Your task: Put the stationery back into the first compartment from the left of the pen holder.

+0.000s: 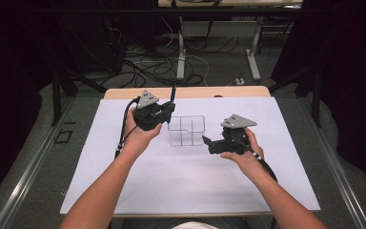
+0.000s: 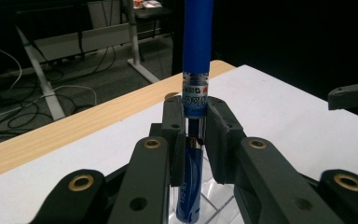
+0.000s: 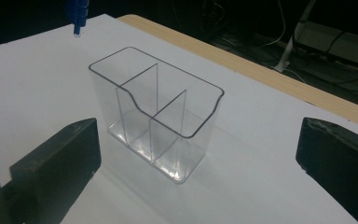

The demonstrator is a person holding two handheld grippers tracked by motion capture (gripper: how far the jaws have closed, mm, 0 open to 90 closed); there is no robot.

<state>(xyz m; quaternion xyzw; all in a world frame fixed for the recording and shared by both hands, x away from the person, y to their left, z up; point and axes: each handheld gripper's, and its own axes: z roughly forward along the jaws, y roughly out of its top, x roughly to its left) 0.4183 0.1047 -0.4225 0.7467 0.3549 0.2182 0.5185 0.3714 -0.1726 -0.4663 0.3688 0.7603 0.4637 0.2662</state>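
A clear plastic organizer (image 1: 186, 130) (image 3: 156, 112) with three compartments stands in the middle of the white mat. My left gripper (image 1: 167, 112) (image 2: 195, 123) is shut on a blue pen (image 1: 173, 92) (image 2: 196, 51), held upright just left of the organizer and above its left rim. The pen's lower end (image 3: 77, 14) hangs above the mat in the right gripper view. My right gripper (image 1: 208, 142) (image 3: 198, 154) is open, just right of the organizer and facing it, with nothing between its jaws.
The white mat (image 1: 138, 181) covers a wooden table (image 1: 195, 92). Beyond the far edge are table legs (image 1: 181, 57) and loose cables (image 1: 143, 67) on the floor. Dark curtains close in both sides.
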